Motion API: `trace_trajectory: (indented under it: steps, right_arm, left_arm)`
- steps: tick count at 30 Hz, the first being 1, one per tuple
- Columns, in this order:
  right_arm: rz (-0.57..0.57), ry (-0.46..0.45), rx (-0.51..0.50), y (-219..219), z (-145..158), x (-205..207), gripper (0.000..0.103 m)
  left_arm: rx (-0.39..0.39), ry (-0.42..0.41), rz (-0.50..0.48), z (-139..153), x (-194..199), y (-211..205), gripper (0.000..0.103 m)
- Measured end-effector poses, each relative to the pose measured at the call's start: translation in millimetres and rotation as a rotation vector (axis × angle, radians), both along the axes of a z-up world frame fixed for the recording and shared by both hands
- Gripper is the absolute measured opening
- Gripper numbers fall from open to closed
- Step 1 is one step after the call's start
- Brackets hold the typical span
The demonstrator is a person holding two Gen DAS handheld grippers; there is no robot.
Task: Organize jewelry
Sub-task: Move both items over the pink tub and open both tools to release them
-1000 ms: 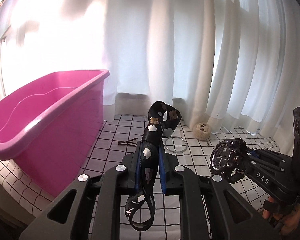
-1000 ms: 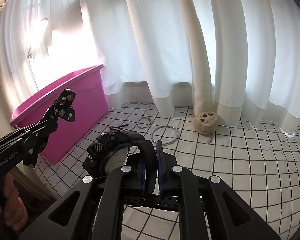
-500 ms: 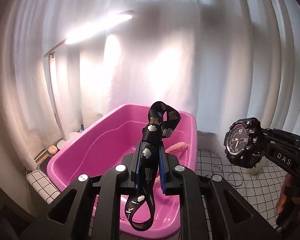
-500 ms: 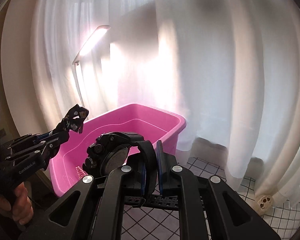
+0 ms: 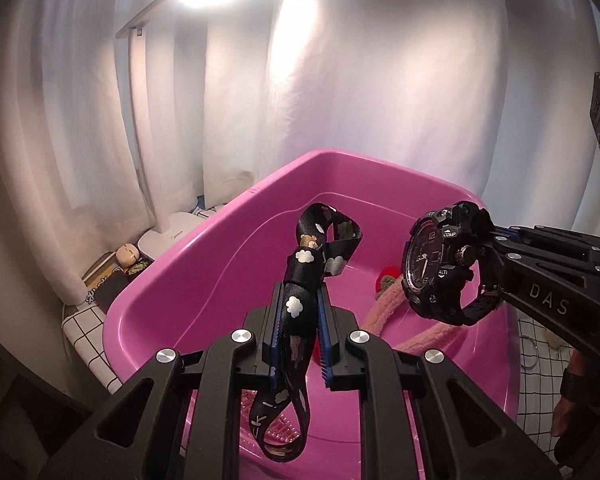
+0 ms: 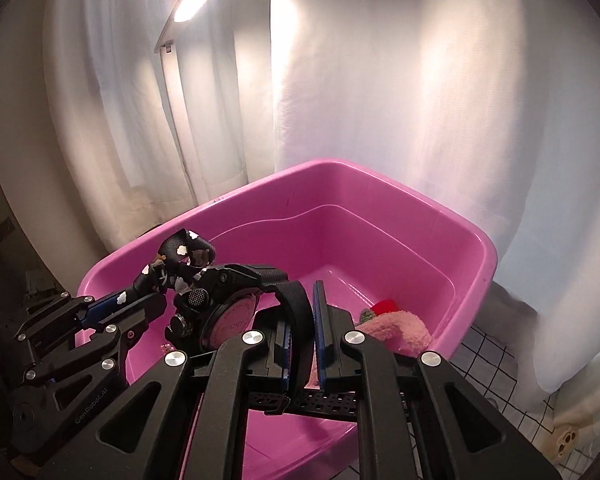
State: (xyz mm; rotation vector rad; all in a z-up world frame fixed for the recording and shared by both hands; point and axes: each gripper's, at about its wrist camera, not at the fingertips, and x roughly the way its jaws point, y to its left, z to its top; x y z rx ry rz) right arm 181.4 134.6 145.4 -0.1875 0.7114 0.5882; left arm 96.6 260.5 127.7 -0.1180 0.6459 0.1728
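Observation:
My left gripper (image 5: 300, 300) is shut on a black fabric band with white cloud prints (image 5: 300, 280), whose loop hangs below the fingers. It also shows in the right wrist view (image 6: 176, 260). My right gripper (image 6: 302, 304) is shut on the strap of a chunky black watch (image 6: 224, 308), seen face-on in the left wrist view (image 5: 440, 264). Both grippers hover over the open pink tub (image 5: 204, 264), its far rim showing in the right wrist view (image 6: 380, 176). A pink fuzzy band (image 6: 396, 330) and a red item (image 6: 384, 306) lie inside the tub.
White curtains (image 5: 380, 80) hang behind the tub. A white desk lamp (image 5: 140, 120) stands at the left, with small items (image 5: 126, 258) at its base. The grid-pattern tablecloth (image 6: 496, 364) with metal rings (image 5: 530, 354) lies right of the tub.
Both grippers have swung left from the tabletop to above the tub, each keeping its hold. The watch and the band are now over the tub's inside.

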Motion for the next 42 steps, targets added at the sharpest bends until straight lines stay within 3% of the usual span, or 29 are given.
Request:
trace_trajectory:
  steps: [8, 11, 13, 14, 16, 21, 26, 30, 42]
  right_arm:
    - [-0.036, 0.053, -0.074, 11.3, -22.2, 19.1, 0.010]
    - [-0.041, 0.066, -0.082, 11.9, -25.6, 21.1, 0.013]
    - [-0.041, 0.081, -0.095, 13.3, -28.3, 22.2, 0.023]
    - [-0.044, 0.086, -0.110, 13.9, -30.7, 23.3, 0.026]
    - [-0.051, 0.061, -0.165, 18.2, -34.6, 21.5, 0.027]
    - [-0.049, 0.012, -0.300, 30.4, -42.6, 13.8, 0.032]
    - [-0.013, 0.045, -0.440, 39.1, -44.5, 12.1, 0.048]
    - [-0.011, 0.023, -0.485, 35.0, -30.4, 8.4, 0.059]
    - [-0.055, -0.018, -0.202, -19.9, -2.3, -8.1, 0.060]
  left_arm:
    - [-0.014, 0.073, 0.003, -18.3, 11.1, 5.3, 0.016]
    - [-0.008, 0.055, 0.011, -17.2, 6.8, 5.3, 0.022]
    - [0.010, 0.056, 0.024, -17.2, 4.1, 4.0, 0.051]
    - [0.006, 0.046, 0.025, -16.9, 1.6, 5.0, 0.078]
    - [0.006, 0.011, 0.038, -14.8, -4.4, 6.8, 0.086]
    - [0.028, 0.024, 0.061, -16.6, -3.1, 8.9, 0.090]
    - [0.006, 0.020, 0.055, -15.4, -5.1, 12.2, 0.091]
    - [-0.011, 0.014, 0.053, -14.1, -7.1, 13.3, 0.091]
    - [-0.020, -0.030, 0.036, -4.6, -26.9, -2.3, 0.091]
